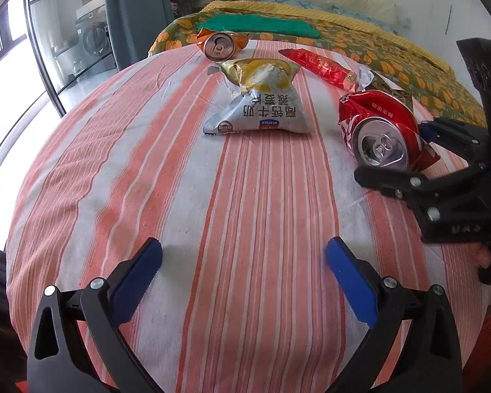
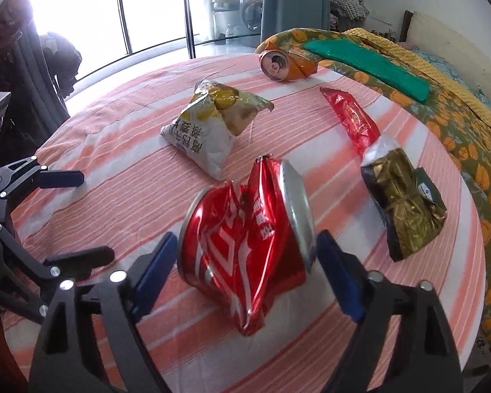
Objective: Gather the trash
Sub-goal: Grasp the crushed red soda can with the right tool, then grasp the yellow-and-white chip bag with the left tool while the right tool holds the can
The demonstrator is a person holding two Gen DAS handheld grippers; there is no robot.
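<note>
A crushed red can (image 2: pixel 242 245) lies on the striped sheet (image 1: pixel 167 170), and my right gripper (image 2: pixel 245 242) has its blue pads against both sides of it. From the left wrist view the same can (image 1: pixel 379 134) shows its silver top between the right gripper (image 1: pixel 392 150) fingers. My left gripper (image 1: pixel 244 245) stands wide open over bare sheet with nothing between its pads; it also shows as the left gripper (image 2: pixel 93 213) at the left edge. A white and yellow snack bag (image 1: pixel 262 108), an orange can (image 1: pixel 219 46) and a red wrapper (image 1: pixel 320 65) lie farther off.
A crumpled gold and black wrapper (image 2: pixel 402 203) lies right of the red can. A green folded cloth (image 2: pixel 370 62) rests on the orange-patterned blanket (image 2: pixel 468 150) along the far side. Windows and a grey curtain (image 2: pixel 294 0) stand beyond the bed.
</note>
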